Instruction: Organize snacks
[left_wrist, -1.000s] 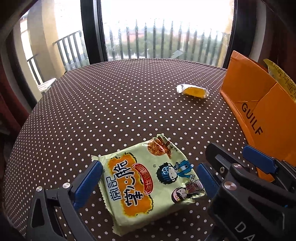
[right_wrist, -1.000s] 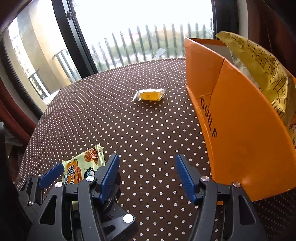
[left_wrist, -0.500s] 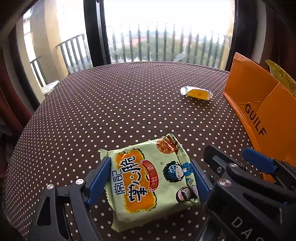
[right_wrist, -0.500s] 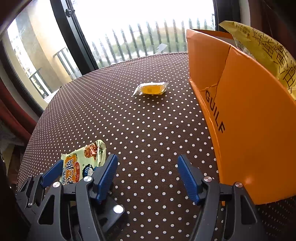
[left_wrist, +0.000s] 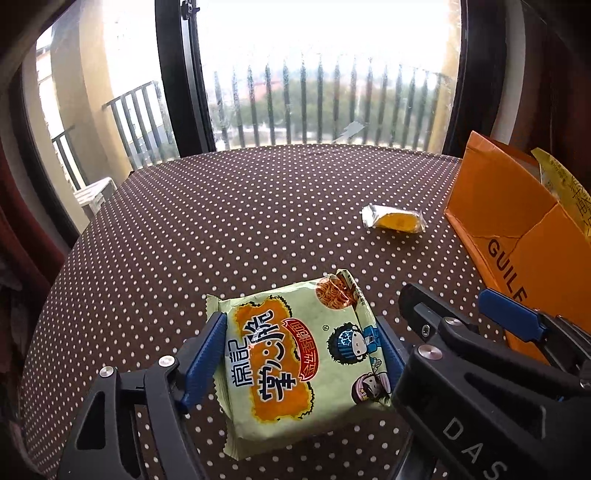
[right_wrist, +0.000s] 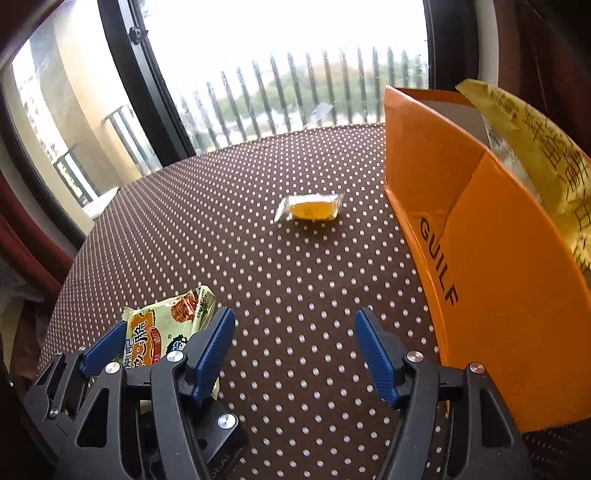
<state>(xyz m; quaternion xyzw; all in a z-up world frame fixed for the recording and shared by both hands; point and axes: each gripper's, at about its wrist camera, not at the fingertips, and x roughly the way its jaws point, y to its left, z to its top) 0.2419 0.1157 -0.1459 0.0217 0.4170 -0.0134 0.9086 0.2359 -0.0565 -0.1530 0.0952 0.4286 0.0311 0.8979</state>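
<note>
Standing open, the orange box (right_wrist: 517, 295) holds a yellow packet (right_wrist: 535, 155); left gripper (left_wrist: 301, 350) pinches the noodle packet (left_wrist: 295, 354), right gripper (right_wrist: 295, 354) spread.

the table cloth (left_wrist: 221, 229) is coloured dark brown and is dotted all over with small white spots. the noodle packet (left_wrist: 299, 354) is coloured pale green, with a big orange patch, white letters and little cartoon faces printed on it. the small snack (left_wrist: 395, 221) is wrapped in clear and silver, and yellow is seen inside. the box (right_wrist: 498, 266) is coloured bright orange, with black letters. the bag (right_wrist: 535, 155) in it is yellow. blue pads (right_wrist: 376, 354) are set on black gripper frames.
</note>
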